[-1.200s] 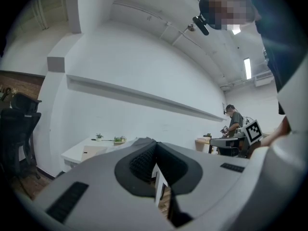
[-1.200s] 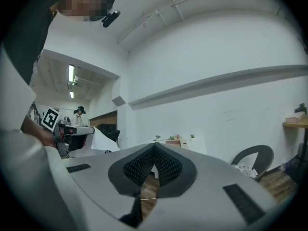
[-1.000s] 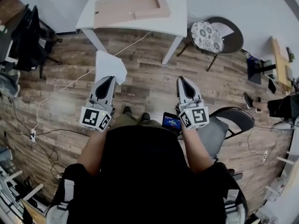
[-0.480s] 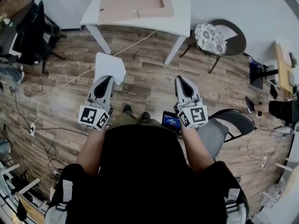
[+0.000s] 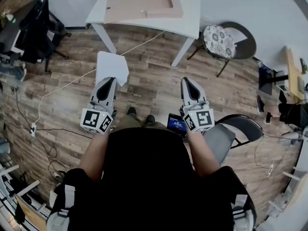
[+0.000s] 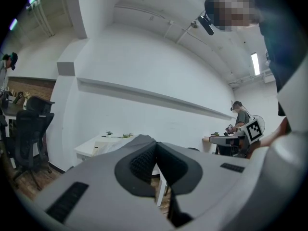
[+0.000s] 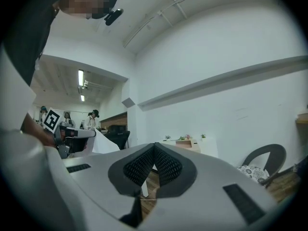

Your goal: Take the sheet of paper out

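Observation:
A white sheet of paper (image 5: 111, 67) sticks out forward from the tips of my left gripper (image 5: 109, 81), which is shut on its near edge and holds it above the wooden floor. The left gripper view shows the dark pads (image 6: 144, 161) pressed together, with the pale sheet (image 6: 126, 142) just past them. My right gripper (image 5: 187, 83) is held level beside it, shut with nothing in it. In the right gripper view its pads (image 7: 166, 166) meet, and the held paper (image 7: 105, 144) shows at the left.
A white table (image 5: 192, 13) ahead carries a flat pink cardboard piece (image 5: 139, 5). A chair with a floral cushion (image 5: 219, 40) stands to its right, and a black folding chair (image 5: 238, 129) is by my right side. A black office chair (image 5: 33, 32) and a floor cable (image 5: 62, 88) lie to the left.
The table and floor have shifted slightly in the head view. Both grippers keep their places and the paper stays in the left one.

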The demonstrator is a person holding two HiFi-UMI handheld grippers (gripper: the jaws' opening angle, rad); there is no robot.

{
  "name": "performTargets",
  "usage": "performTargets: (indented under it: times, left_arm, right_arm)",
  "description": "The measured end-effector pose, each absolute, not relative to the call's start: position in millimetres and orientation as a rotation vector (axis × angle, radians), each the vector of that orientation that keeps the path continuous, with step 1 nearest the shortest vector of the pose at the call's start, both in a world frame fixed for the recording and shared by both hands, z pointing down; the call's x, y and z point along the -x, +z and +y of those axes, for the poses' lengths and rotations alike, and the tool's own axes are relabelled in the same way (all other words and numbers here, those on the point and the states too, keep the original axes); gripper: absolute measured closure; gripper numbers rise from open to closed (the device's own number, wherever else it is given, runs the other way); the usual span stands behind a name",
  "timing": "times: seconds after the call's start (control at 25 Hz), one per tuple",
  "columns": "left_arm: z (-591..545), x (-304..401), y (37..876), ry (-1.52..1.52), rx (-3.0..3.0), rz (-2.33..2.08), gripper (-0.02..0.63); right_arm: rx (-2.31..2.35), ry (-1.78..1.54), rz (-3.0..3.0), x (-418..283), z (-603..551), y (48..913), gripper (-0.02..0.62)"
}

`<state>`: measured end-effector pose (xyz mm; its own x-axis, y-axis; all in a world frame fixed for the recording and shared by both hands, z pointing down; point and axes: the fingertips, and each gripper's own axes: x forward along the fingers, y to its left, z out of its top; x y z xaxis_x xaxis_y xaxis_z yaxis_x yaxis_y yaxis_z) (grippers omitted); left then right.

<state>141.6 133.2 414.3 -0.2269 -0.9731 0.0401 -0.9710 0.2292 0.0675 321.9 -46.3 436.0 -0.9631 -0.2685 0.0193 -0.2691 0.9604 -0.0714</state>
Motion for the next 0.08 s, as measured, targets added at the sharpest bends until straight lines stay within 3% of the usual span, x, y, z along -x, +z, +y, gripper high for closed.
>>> performTargets:
  times: [0.08]
  left_arm:
    - [132.3,-141.2,415.5,-0.046,-1.901,-2.403,0.604]
  right_arm:
    - [-0.415,0.118,-3.110,-320.4,-46.7,435.2,0.584]
